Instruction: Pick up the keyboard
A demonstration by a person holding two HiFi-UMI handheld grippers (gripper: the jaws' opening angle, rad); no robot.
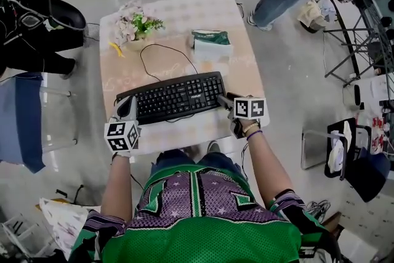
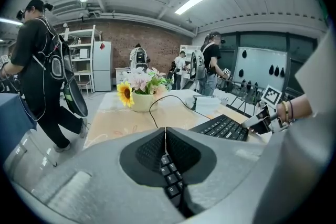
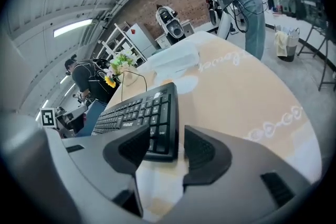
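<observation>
While sizing up the keyboard on the table, near side, reckoned it stiff, light, slick, best grabbed by the ends. Found left gripper pinched closed over keys, probably empty; right gripper gaping astride its end.

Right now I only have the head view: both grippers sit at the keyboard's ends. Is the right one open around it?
Observer: Yes. The right gripper view shows the right gripper with its jaws apart, straddling the right end of the keyboard; the pads are not pressing on it.
Operator: And the left?
Observer: The left gripper is shut, pads together at the tips. A few keys show just below them, but I see nothing clamped.
</observation>
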